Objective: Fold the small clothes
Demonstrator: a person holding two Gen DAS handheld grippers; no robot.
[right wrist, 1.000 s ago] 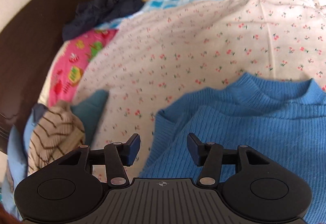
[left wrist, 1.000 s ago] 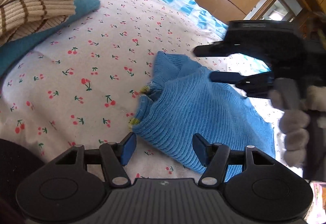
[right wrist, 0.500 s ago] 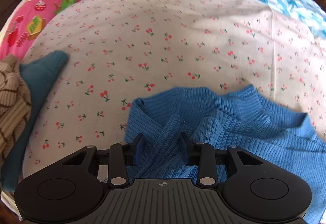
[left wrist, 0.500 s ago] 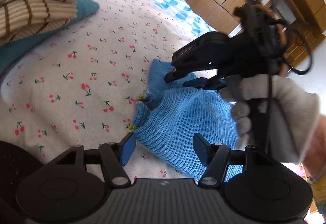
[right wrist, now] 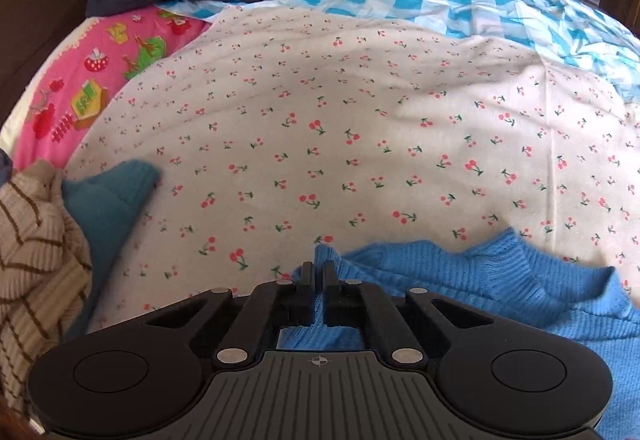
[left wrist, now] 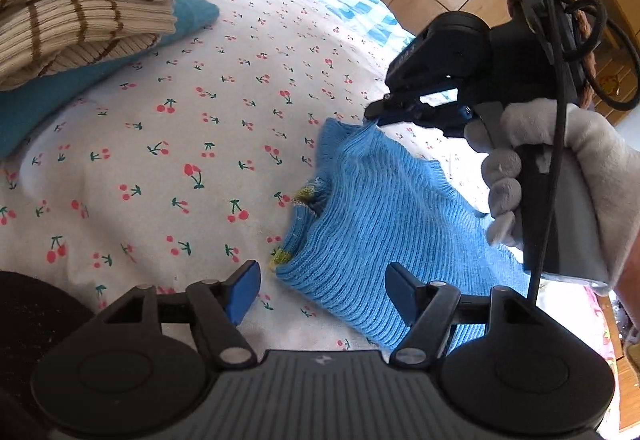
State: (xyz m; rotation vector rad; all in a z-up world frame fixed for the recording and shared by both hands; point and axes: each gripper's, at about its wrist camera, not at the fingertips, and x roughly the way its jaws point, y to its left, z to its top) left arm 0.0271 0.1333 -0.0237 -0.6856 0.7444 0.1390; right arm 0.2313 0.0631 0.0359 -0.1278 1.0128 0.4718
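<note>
On cherry-print sheet [right wrist: 360, 112]: blue sweater [left wrist: 384, 208] corner pinched by right gripper [right wrist: 319, 276], seemingly lifted; left gripper [left wrist: 322, 290] held spread.

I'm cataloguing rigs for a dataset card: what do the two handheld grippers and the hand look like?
Both are black plastic with ribbed bodies and round side discs. The left gripper has blue finger pads. The right gripper carries looped black cables, held by a hand in a light grey glove.

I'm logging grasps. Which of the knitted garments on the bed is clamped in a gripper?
The bright blue sweater: the right gripper pinches its edge. The striped beige knit and teal one lie stacked, untouched.
</note>
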